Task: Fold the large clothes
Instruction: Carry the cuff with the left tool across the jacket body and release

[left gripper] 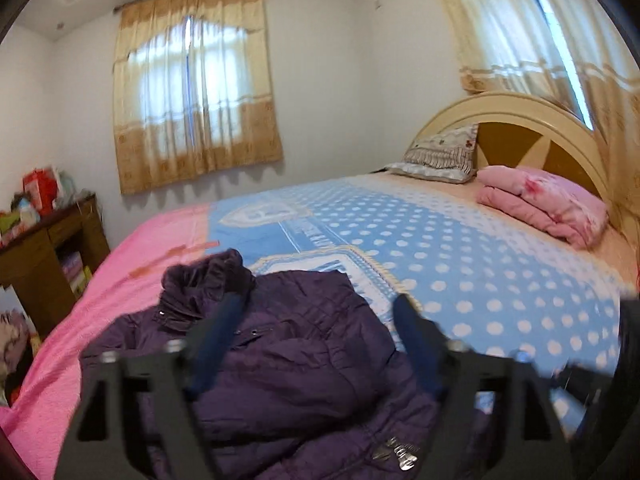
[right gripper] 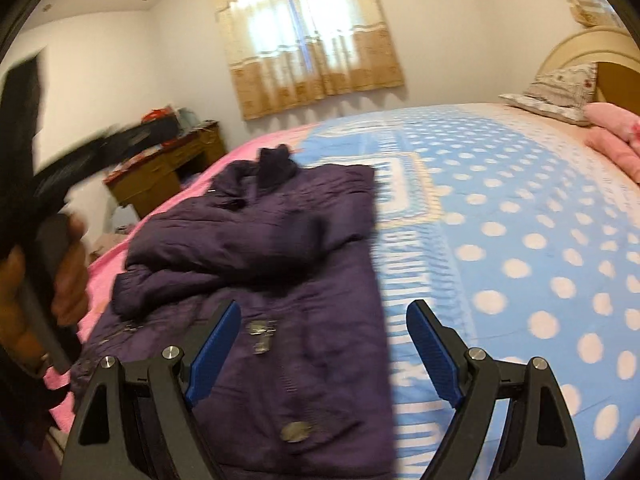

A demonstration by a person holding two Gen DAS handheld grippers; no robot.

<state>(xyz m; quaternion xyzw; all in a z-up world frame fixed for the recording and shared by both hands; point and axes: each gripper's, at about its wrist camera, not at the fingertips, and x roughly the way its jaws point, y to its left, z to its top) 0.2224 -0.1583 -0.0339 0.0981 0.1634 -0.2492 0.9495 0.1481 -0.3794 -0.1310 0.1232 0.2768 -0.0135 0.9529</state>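
jacket: dark purple, quilted, with silver snaps and a silver zip, lying before me on the bed.
bedspread: sky blue with white polka dots under the jacket's far edge; a white and cream crest panel just beyond the jacket's collar.
pink blanket: plain bright pink, along the jacket's left side.
my finger pads: textured royal blue on black arms, at the jacket's near hem.
folded quilt: pale pink with red blotches, well beyond the jacket, by the headboard.
headboard: cream rim, tan panels.
curtains: sheer white above, gold-beige patterned band below, on the wall beyond the jacket.
desk: brown wood, left of the jacket.
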